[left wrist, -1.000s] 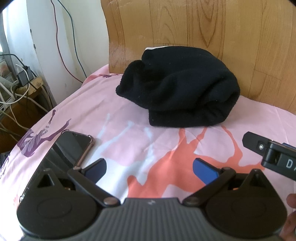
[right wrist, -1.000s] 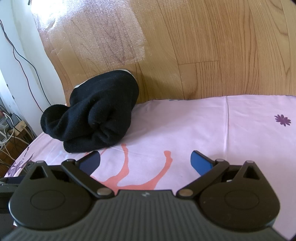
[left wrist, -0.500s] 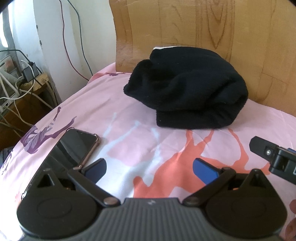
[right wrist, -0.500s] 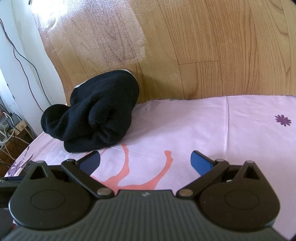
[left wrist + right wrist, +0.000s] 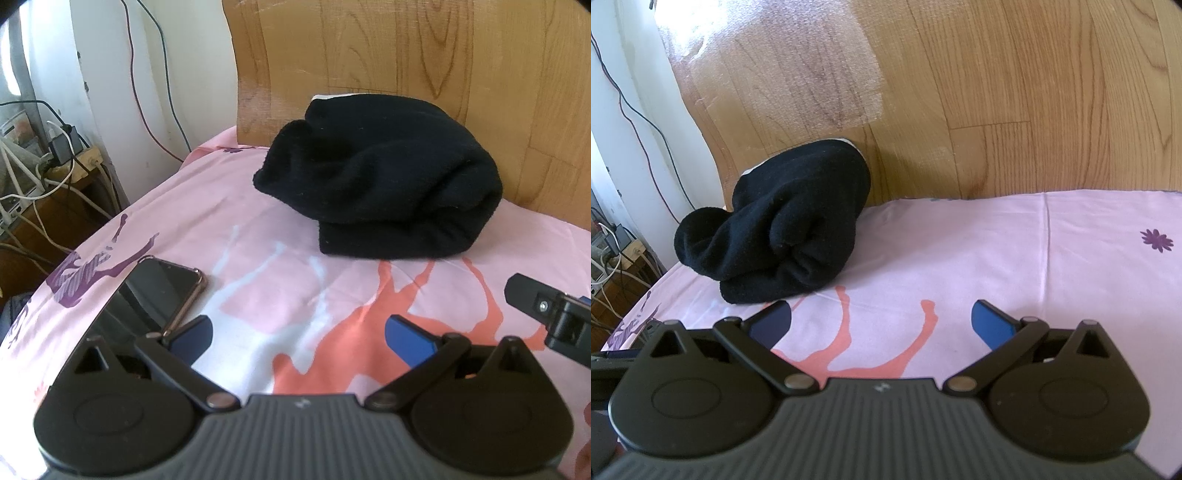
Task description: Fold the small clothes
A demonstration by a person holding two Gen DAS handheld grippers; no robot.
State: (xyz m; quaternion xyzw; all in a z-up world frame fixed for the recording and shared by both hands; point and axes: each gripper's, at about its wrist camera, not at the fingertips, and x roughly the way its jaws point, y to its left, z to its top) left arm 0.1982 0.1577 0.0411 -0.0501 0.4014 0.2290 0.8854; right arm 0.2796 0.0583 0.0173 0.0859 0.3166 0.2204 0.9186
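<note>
A black fleece garment lies bundled in a thick fold on the pink bed sheet, against the wooden headboard. It also shows in the right wrist view at the left. My left gripper is open and empty, low over the sheet, well short of the garment. My right gripper is open and empty, in front of and to the right of the garment. Part of the right gripper shows at the right edge of the left wrist view.
A dark phone lies on the sheet by my left gripper's left finger. Left of the bed stands a wooden stand with a power strip and cables. The sheet stretches to the right of the garment.
The left wrist view has shifted leftward, so the garment and phone now sit further right in it. The right gripper has barely moved. Both grippers stay open.
</note>
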